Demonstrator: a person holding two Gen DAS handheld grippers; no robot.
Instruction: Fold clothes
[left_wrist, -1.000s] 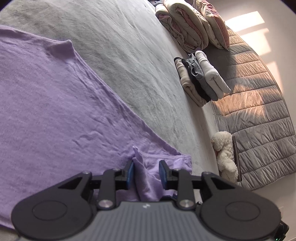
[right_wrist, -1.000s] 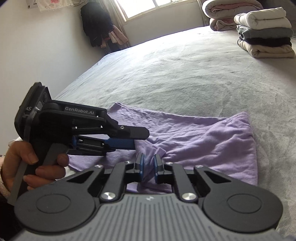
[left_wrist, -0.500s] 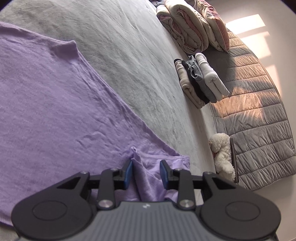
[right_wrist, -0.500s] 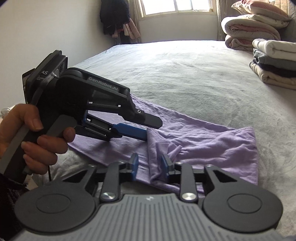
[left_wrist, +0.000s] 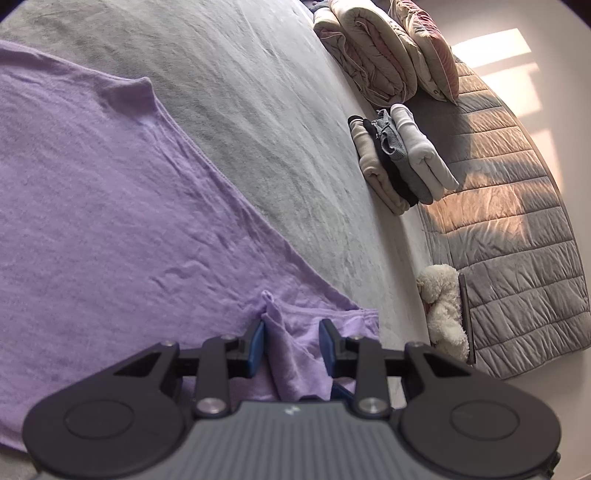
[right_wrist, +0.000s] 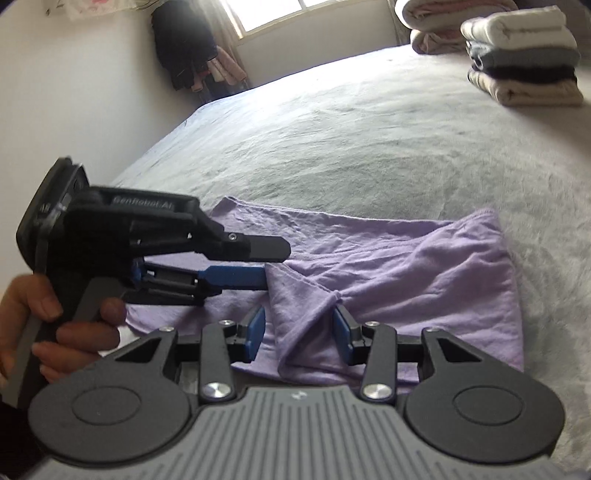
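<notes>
A: Since a second ago: right gripper (right_wrist: 299, 314) gone from pinched to spread. Fold of purple garment (left_wrist: 110, 221) loose between its pads, neither one pressing. Left gripper (left_wrist: 291, 326) unmoved
B: Left grip?
A: Clamped on a raised pleat near the hem corner. Held by a hand (right_wrist: 37, 306), far left in the right wrist view. Garment mostly flat on grey bed (left_wrist: 258, 110), near its edge, one corner tented up
B: Progress?
A: Early, by the look. Spread out, but first fold not laid over yet. All folding and stacking left to do
B: Count, left to right?
A: One garment, two grippers, one stack of folded clothes (left_wrist: 399, 162) with four pieces, one plush toy (left_wrist: 443, 310). Rolled bedding (left_wrist: 369, 55) behind the stack: looks like three pieces, not sure
</notes>
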